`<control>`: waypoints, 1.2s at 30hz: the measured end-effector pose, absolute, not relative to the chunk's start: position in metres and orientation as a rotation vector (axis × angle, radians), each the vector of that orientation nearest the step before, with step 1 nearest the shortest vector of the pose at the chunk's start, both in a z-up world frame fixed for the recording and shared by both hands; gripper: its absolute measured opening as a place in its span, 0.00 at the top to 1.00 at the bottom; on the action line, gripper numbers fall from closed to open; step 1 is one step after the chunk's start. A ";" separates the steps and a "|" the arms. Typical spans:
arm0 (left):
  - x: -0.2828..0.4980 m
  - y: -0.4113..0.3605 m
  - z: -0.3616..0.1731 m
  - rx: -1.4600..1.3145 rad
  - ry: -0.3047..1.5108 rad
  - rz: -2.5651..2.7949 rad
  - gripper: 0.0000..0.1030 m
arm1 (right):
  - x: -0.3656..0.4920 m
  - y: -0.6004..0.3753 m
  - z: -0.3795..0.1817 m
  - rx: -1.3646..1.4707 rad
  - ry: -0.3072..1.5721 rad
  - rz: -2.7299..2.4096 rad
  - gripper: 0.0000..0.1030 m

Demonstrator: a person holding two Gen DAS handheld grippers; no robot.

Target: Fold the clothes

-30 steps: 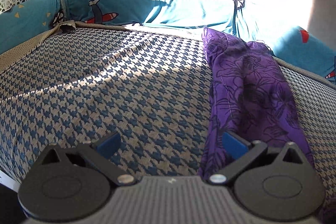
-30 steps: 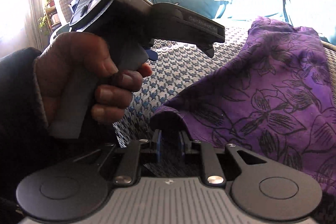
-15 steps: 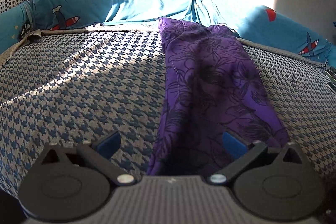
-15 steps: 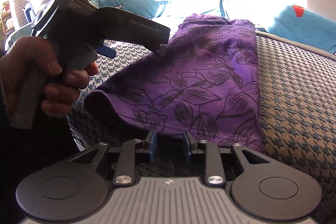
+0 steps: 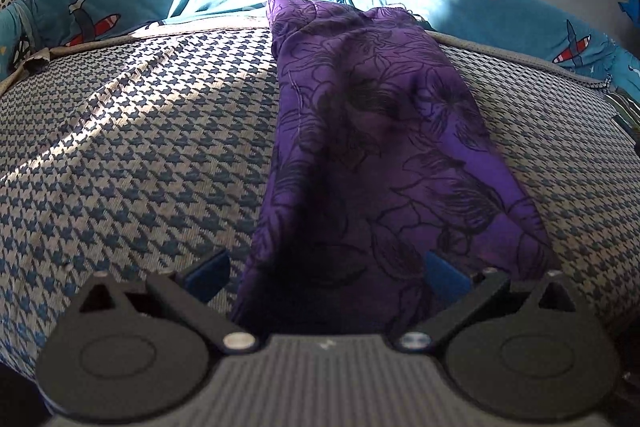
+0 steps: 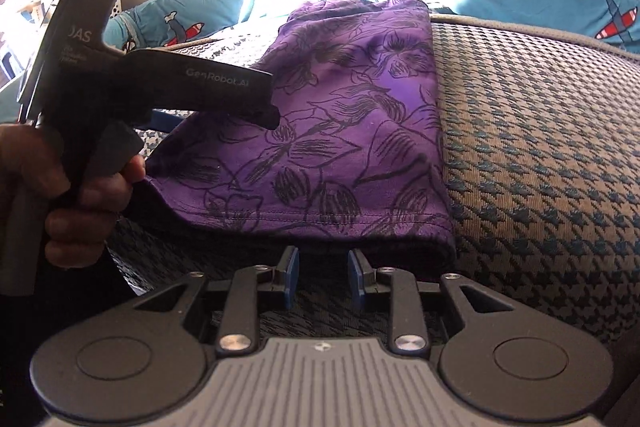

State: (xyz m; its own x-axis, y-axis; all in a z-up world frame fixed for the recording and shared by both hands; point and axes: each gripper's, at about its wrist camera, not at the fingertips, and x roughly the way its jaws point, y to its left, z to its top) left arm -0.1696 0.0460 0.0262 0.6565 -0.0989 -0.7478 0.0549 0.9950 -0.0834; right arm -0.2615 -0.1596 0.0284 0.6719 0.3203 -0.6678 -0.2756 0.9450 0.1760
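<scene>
Houndstooth bed [image 5: 140, 155] — purple garment's [image 5: 380, 147] near hem hidden

**anon1:** anyone catch readable text here?

**anon2:** yep, only in the right wrist view. The black plastic handheld left gripper [image 6: 224, 115] had pale "GenRobot.AI" printed along its long arm. On the flat black upper body there was "JAS", maybe the tail of a longer word since the left part was cut off. Two tiny lines sat under that, too blurry to read.

**anon1:** left wrist view?

**anon2:** nothing legible there.
</scene>
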 end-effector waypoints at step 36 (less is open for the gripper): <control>-0.168 0.054 0.024 -0.058 0.858 -0.033 0.00 | -0.250 -0.177 0.015 0.404 0.795 0.362 0.96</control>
